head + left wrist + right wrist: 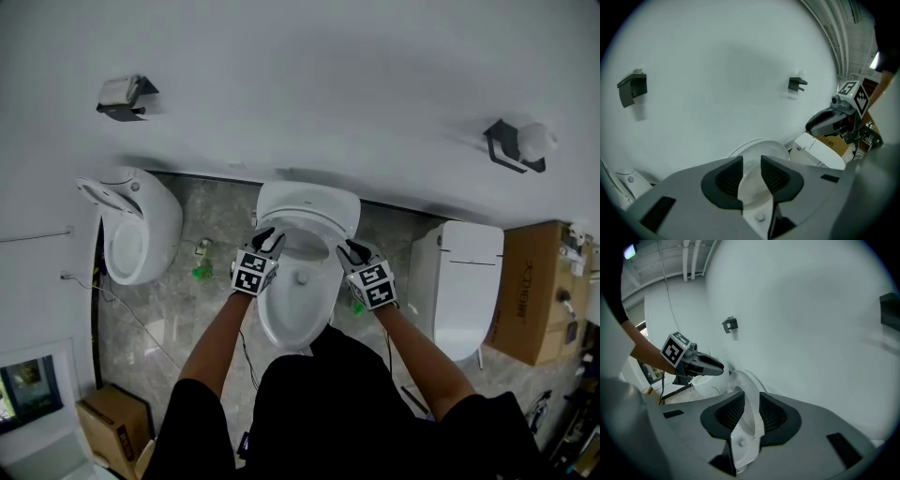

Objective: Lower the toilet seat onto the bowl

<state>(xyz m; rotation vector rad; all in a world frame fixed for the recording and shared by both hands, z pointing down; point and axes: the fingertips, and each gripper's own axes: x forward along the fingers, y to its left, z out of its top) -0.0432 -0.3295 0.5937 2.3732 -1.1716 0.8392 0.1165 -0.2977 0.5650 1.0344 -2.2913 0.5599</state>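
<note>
A white toilet stands against the wall in the head view, its seat (309,214) tilted up over the bowl (292,319). My left gripper (267,240) is at the seat's left edge and my right gripper (353,250) at its right edge. In the left gripper view the jaws (751,176) stand apart, with the white seat (757,151) showing in the gap. In the right gripper view the jaws (751,412) are also apart, and the seat's rim (743,380) runs between them. I cannot see either gripper's pads pressing on it.
A second white toilet (136,234) stands to the left and a third (464,281) to the right. Cardboard boxes sit at the far right (534,291) and lower left (112,417). Paper holders (127,97) (514,145) hang on the wall. A small green item (201,272) lies on the floor.
</note>
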